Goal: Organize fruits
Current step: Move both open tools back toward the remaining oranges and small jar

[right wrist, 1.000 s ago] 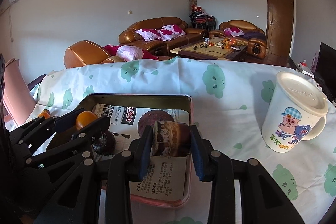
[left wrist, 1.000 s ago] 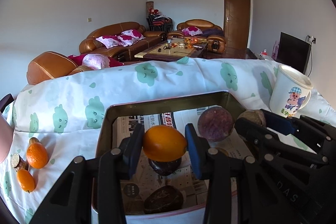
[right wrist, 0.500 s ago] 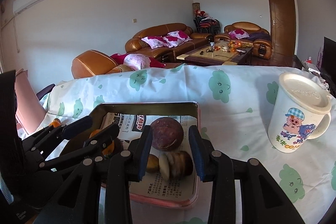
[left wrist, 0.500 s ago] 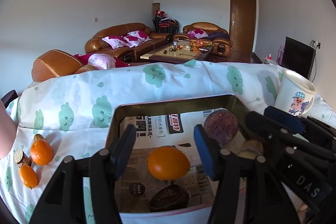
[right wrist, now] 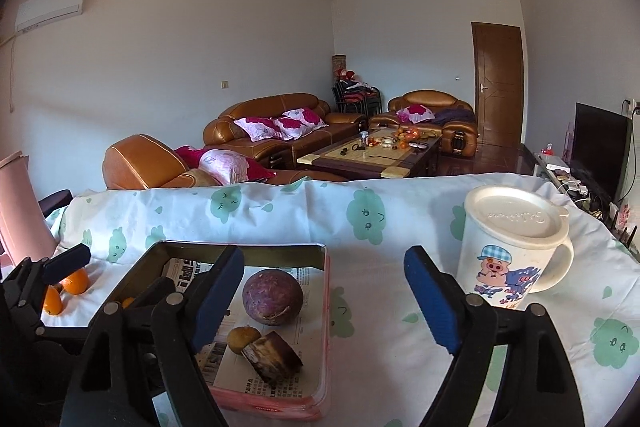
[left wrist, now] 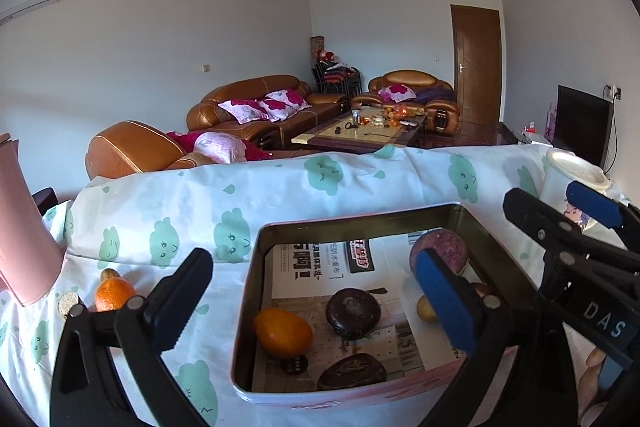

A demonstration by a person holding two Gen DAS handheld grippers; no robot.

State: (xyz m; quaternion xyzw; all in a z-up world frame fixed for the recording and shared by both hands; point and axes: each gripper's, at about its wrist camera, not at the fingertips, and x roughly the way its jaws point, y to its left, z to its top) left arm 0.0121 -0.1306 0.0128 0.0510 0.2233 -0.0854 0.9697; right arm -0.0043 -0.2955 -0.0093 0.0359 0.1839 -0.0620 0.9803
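Note:
A pink-rimmed metal tin (left wrist: 256, 259) lined with newspaper sits on the cloud-print tablecloth. In it lie an orange fruit (left wrist: 283, 332), two dark fruits (left wrist: 353, 312) (left wrist: 352, 373), a purple round fruit (left wrist: 439, 254) and a small yellow piece. My left gripper (left wrist: 316, 303) is open and empty above the tin's near left. My right gripper (right wrist: 324, 303) is open and empty above the tin's right rim (right wrist: 327, 291); the purple fruit (right wrist: 273, 297) and a cut brown piece (right wrist: 272, 356) lie below it.
Two oranges (left wrist: 114, 293) and a small cut stub lie on the cloth left of the tin. A pink pitcher (left wrist: 20, 239) stands at far left. A white lidded pig mug (right wrist: 512, 247) stands right of the tin. The table's far edge drops toward sofas.
Both grippers opened wide and pulled up and back. The orange fruit left my left gripper and lies in the tin; the brown piece left my right gripper and lies in the tin.

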